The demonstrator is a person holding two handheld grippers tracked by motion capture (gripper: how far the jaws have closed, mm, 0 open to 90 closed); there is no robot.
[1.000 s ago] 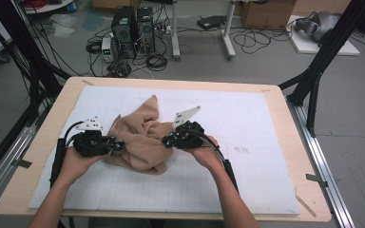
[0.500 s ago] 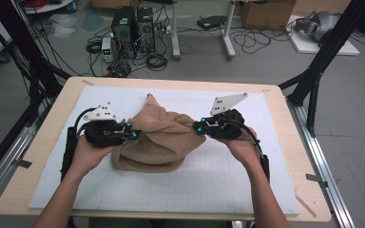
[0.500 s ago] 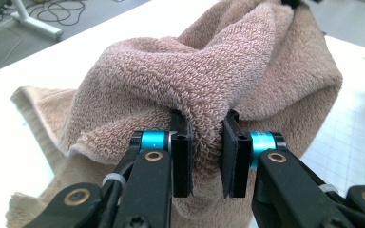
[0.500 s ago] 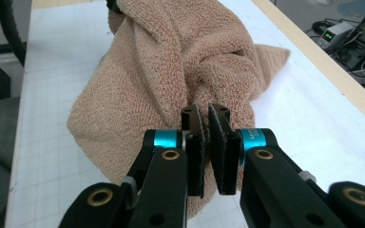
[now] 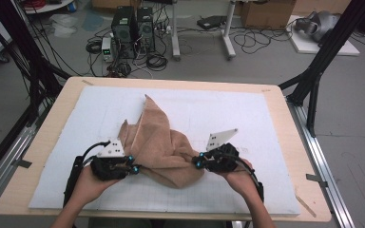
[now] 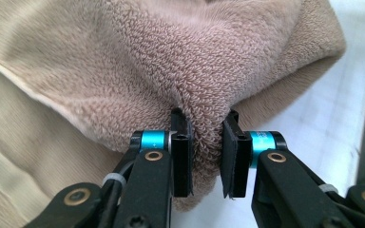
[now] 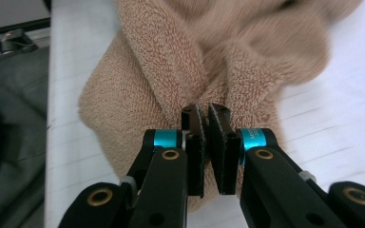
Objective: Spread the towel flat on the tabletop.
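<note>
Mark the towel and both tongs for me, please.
towel (image 5: 164,142), high view, on the bunched middle of the cloth.
left tongs (image 6: 204,156), left gripper view, midway between the tips, which pinch a towel fold.
right tongs (image 7: 208,142), right gripper view, midway between the tips, shut on towel.

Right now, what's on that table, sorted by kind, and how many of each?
Tan towel, bunched up: 1
White gridded mat under it: 1
Hand-held grippers, left gripper and right gripper, each clamped on the towel: 2
Total: 4
</note>
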